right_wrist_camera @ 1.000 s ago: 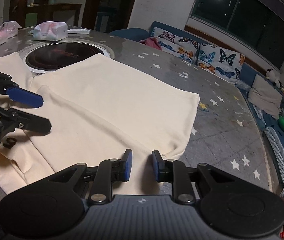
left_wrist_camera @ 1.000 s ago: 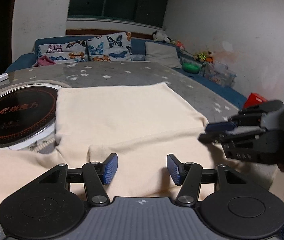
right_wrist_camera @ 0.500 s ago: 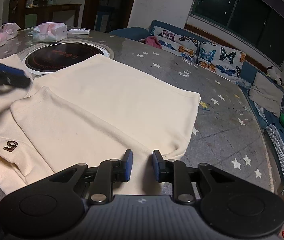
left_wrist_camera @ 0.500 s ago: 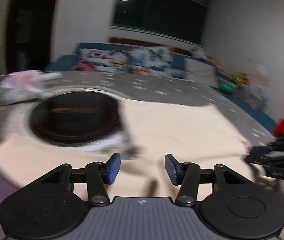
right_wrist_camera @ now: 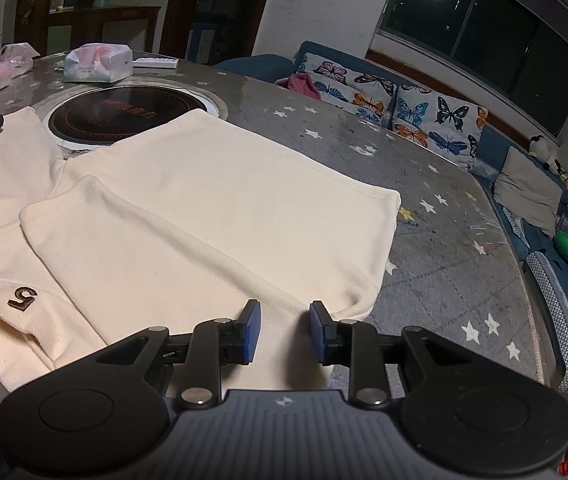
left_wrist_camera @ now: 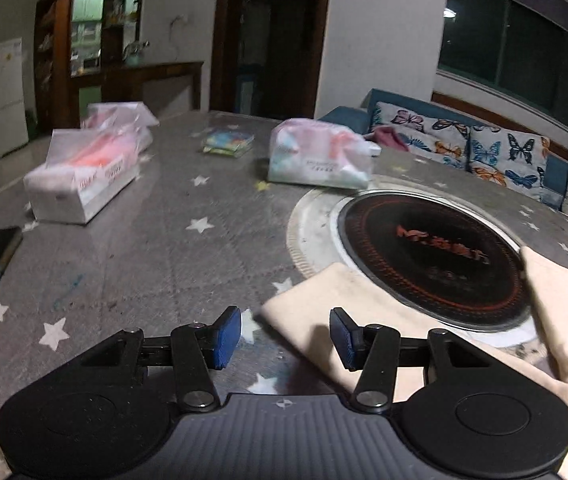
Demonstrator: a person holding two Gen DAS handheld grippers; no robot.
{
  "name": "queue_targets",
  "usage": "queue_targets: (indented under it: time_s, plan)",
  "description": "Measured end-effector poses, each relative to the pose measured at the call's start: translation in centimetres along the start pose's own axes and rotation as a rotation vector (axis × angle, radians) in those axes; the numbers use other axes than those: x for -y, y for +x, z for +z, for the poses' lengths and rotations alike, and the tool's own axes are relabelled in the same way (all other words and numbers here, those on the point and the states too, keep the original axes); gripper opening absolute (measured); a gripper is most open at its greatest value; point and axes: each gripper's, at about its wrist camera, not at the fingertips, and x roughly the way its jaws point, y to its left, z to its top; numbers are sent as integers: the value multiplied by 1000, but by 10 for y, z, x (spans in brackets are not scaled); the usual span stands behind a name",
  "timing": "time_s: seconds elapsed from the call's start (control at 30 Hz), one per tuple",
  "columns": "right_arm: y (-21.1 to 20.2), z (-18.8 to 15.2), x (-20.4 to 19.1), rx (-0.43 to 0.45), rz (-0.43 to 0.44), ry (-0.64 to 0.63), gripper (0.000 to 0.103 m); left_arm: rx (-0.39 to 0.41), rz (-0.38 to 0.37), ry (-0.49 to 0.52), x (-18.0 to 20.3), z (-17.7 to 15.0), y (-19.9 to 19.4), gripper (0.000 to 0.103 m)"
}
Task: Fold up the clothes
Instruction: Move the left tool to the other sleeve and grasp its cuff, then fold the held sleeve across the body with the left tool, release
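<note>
- The cream garment lies flat on the grey star-patterned bench, partly folded, its long axis running from the near left to the far right in the right wrist view.
- One folded panel lies over the body; a brown "5" patch sits at the near left edge.
- A sleeve points far-left, its end beside the round black cooktop.
- The left tongs stand half wide above the sleeve end, empty.
- The right tongs are narrow and opening over the near hem, the pads clear of the cloth.
- Tissue packs lie far left.
</note>
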Motion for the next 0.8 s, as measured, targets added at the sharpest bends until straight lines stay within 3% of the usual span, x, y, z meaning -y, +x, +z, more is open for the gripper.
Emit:
queue_targets:
  time_s: [0.13, 0.2, 0.27, 0.37, 0.47, 0.8]
  plan:
    - [0, 0, 0, -1, -1, -2, 27, 3, -9, 13, 1, -2, 4, 46]
    - [0, 1, 0, -1, -1, -3, 27, 8, -19, 20, 1, -1, 6, 23]
    - [0, 1, 1, -1, -1, -3, 28, 17, -39, 20, 1, 0, 6, 10]
    - [0, 2, 1, 5, 0, 3, 29, 34, -85, 10, 2, 4, 1, 8]
    - [-3, 3, 1, 23, 2, 9, 37, 65, -187, 7, 15, 13, -20, 8]
    - [-21, 4, 6, 96, 32, 51, 37, 180, -645, 136, 110, 22, -118, 8]
